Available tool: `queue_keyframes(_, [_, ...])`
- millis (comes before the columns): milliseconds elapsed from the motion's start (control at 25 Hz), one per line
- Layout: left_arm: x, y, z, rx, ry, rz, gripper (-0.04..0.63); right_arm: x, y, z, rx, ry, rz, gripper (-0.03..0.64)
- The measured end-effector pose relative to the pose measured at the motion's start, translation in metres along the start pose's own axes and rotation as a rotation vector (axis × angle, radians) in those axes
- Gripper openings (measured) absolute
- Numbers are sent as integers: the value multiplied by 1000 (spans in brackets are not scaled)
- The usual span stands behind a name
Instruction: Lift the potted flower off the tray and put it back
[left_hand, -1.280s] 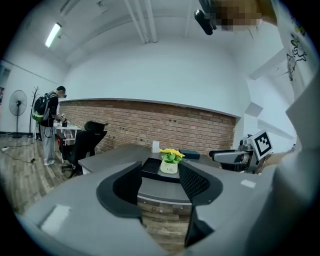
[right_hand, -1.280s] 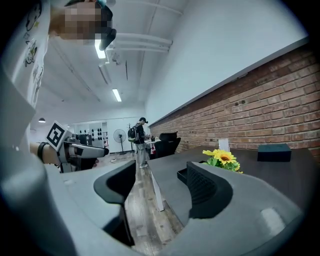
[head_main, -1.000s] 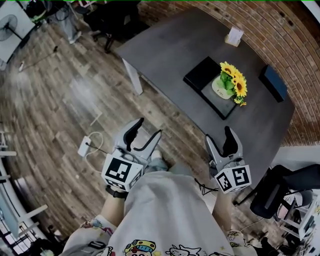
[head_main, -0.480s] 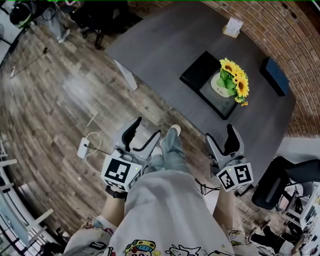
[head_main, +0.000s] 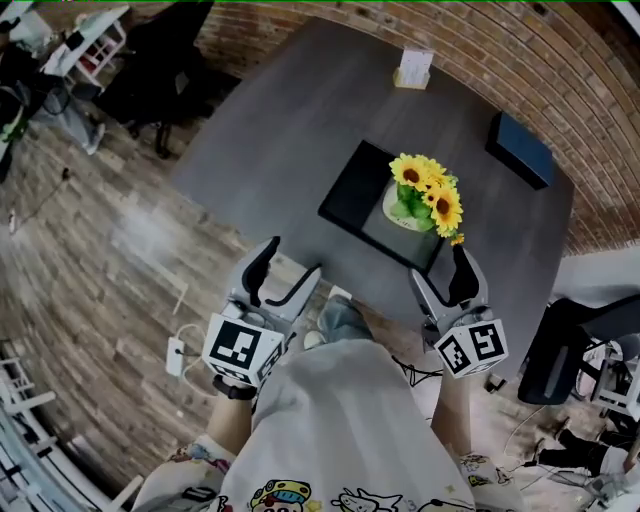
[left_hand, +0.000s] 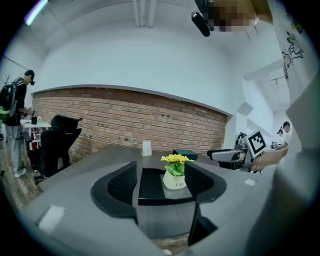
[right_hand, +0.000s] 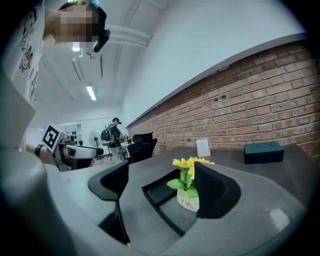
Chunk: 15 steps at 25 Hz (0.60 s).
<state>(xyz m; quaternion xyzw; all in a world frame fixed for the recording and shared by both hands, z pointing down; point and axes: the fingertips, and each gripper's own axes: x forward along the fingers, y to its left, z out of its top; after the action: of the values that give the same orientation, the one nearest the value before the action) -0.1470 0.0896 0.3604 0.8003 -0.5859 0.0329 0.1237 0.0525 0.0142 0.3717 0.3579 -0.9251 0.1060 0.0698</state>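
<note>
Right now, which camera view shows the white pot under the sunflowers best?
The left gripper view: the pot shows its whole front, unobstructed, on the tray. The right gripper view shows it partly behind a jaw. The head view, from above, shows only its rim under the flowers.

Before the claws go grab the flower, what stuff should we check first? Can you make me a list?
1. The potted flower stands upright on the tray: ok.
2. The left claw is open with nothing in it: ok.
3. The right claw is open with nothing in it: ok.
4. Claws close enough to grip the potted flower: not ok. Both hang at the near edge of the table, apart from it.
5. Way to the potted flower free: ok. The dark box and the card stand sit farther back.
6. Light enough for one claw to lift: cannot tell.
</note>
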Motion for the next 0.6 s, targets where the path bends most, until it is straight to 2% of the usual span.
queue_keyframes(320, [92, -17, 30, 40, 0, -166, 316, 11, -58, 24, 4, -28, -80, 420])
queue_keyframes(600, [133, -30, 46, 81, -6, -249, 325, 15, -85, 26, 3, -25, -95, 439])
